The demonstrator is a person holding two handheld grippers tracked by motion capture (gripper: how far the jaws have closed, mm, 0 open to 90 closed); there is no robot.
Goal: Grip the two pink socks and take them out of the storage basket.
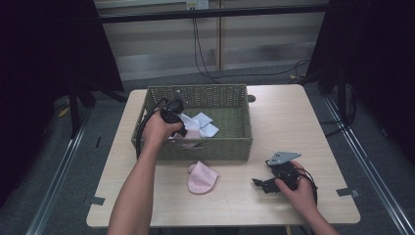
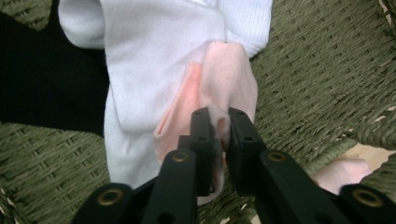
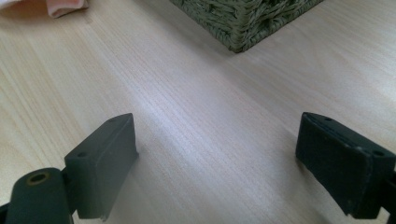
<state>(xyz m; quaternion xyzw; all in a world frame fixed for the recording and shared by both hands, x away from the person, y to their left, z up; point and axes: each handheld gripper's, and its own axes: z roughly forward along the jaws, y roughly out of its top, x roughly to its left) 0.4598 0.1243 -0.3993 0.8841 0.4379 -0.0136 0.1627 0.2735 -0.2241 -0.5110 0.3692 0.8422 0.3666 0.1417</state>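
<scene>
A green woven basket (image 1: 241, 142) stands on the table and holds white socks (image 1: 203, 123) and a pink sock (image 2: 224, 84). My left gripper (image 1: 180, 128) reaches into the basket from its left front. Its jaws are pinched on a fold of the pink sock, which lies on a white sock (image 2: 154, 60); my left gripper (image 2: 218, 126) is shut on it. A second pink sock (image 1: 201, 177) lies on the table in front of the basket. My right gripper (image 1: 258, 183) rests on the table at the right, jaws wide apart with bare wood between them (image 3: 215, 154).
The wooden table (image 1: 284, 117) has free room right of the basket. A dark cloth (image 2: 46, 88) lies in the basket beside the white sock. A basket corner (image 3: 243, 28) and a pink sock edge (image 3: 65, 7) show in the right gripper view.
</scene>
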